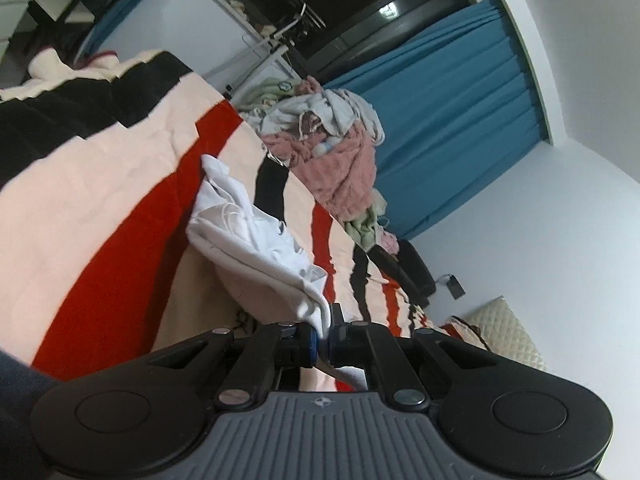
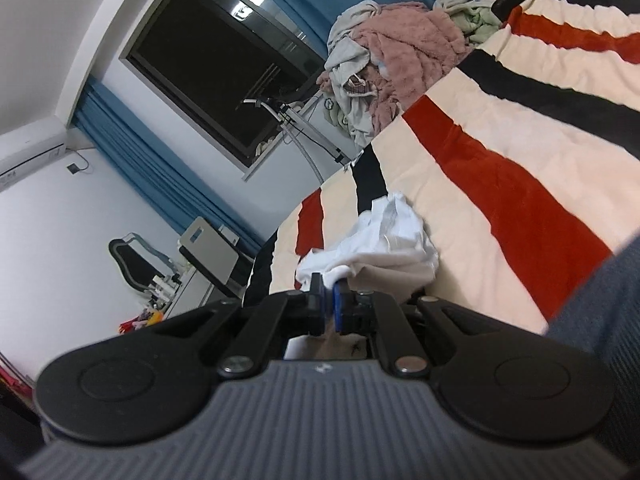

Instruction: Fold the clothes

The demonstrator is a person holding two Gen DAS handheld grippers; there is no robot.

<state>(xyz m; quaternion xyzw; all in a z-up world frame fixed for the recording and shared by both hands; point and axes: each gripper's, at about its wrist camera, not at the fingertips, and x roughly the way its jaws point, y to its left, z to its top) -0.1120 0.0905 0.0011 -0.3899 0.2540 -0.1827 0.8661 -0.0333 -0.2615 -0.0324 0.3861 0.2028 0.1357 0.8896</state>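
The left gripper (image 1: 322,330) is pinching an edge of the white garment (image 1: 248,236), its jaws closed tight on the cloth. The right gripper (image 2: 329,300) is clamping another edge of the same garment (image 2: 384,236), jaws likewise closed on the fabric. The garment is hanging crumpled between the two, trailing from the fingertips out over the striped blanket (image 1: 100,184) that is covering the bed. At the blanket's far edge a pile of clothes (image 1: 336,148), pink, grey and pale green, is sitting well apart from the garment, with blue curtains (image 1: 452,120) and a dark window (image 2: 216,76) behind it.
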